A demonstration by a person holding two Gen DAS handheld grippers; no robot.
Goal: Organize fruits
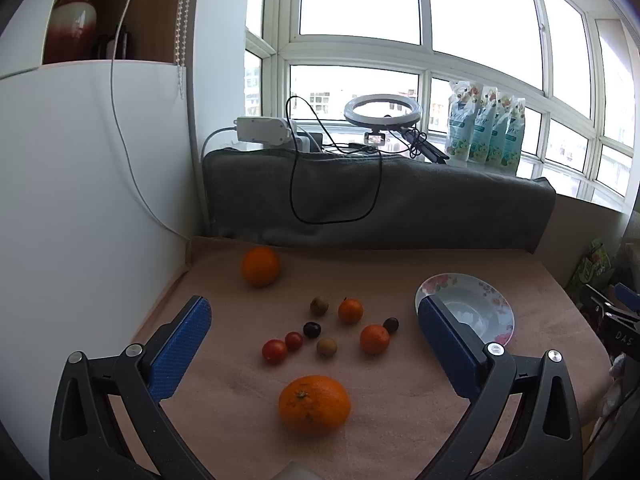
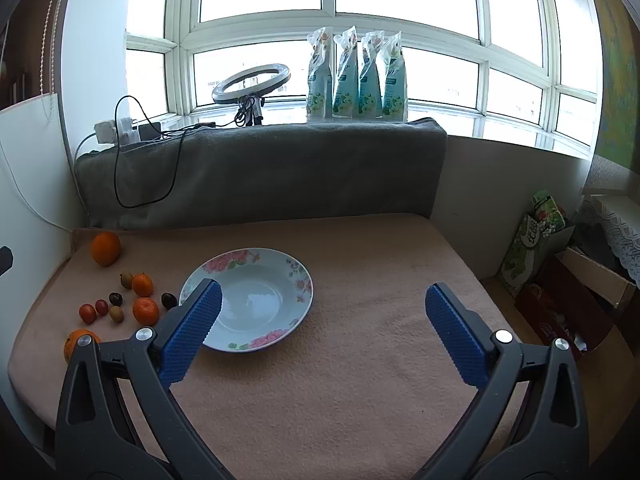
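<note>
Fruit lies on a pink cloth-covered table (image 1: 400, 392). A large orange (image 1: 314, 403) sits near me, another orange (image 1: 260, 266) at the far left. Between them lie two small tangerines (image 1: 375, 339), two cherry tomatoes (image 1: 275, 351), dark grapes (image 1: 311, 329) and small greenish fruits (image 1: 327, 347). An empty flowered plate (image 1: 492, 304) sits to the right; it also shows in the right wrist view (image 2: 256, 296). My left gripper (image 1: 314, 312) is open above the fruit. My right gripper (image 2: 322, 300) is open over the table, its left finger beside the plate.
A grey blanket-covered ledge (image 1: 380, 204) backs the table, with a ring light (image 1: 382, 110), cables and several pouches (image 2: 356, 76) on the windowsill. A white panel (image 1: 80, 200) bounds the left. Boxes (image 2: 560, 280) stand on the floor at the right.
</note>
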